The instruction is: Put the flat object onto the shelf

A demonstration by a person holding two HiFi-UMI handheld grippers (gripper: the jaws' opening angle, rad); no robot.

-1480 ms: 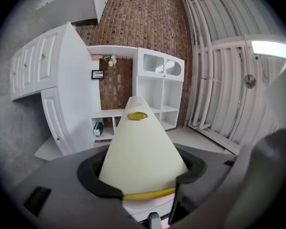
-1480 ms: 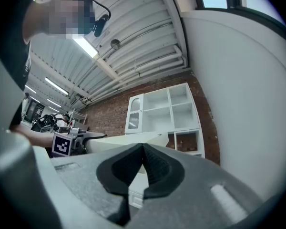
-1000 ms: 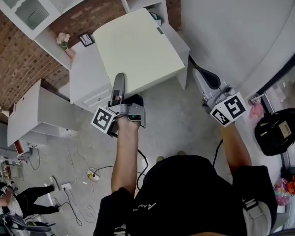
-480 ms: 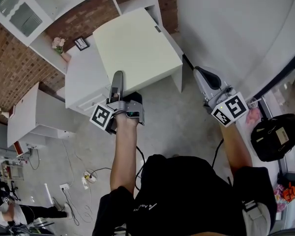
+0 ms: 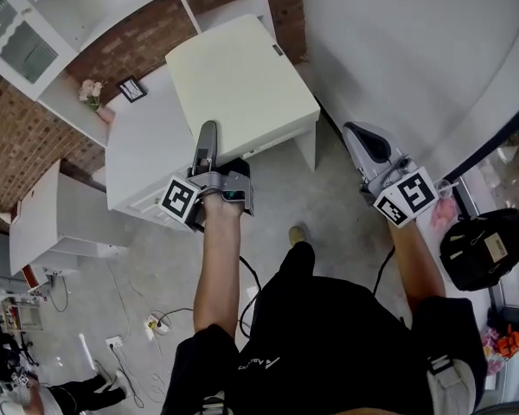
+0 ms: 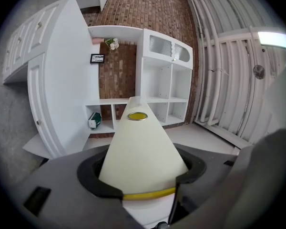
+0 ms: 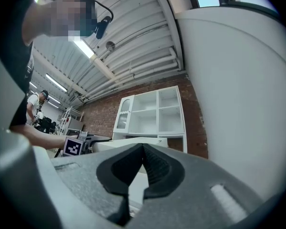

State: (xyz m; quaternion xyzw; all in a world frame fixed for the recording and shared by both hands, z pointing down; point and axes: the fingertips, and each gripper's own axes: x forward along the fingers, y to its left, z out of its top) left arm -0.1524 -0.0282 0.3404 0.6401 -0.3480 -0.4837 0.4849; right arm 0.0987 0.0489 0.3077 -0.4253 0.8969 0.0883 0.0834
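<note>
The flat object is a large cream panel with a yellow edge, and my left gripper is shut on its near edge. In the left gripper view the panel runs out between the black pads toward the white shelf unit; a round yellow ring sits near its far end. My right gripper hangs apart at the right, shut with nothing in it; its ribbed pads meet in the right gripper view. The shelf unit shows there too, against the brick wall.
A white cabinet stands under the panel's left side, with a picture frame and flowers beyond it. A curved white wall is at the right. A black bag lies at far right, cables on the floor.
The person has stepped forward; a foot now shows below the panel. The panel and both grippers keep their hold and spacing while the cabinet and shelves slide leftward and closer.
</note>
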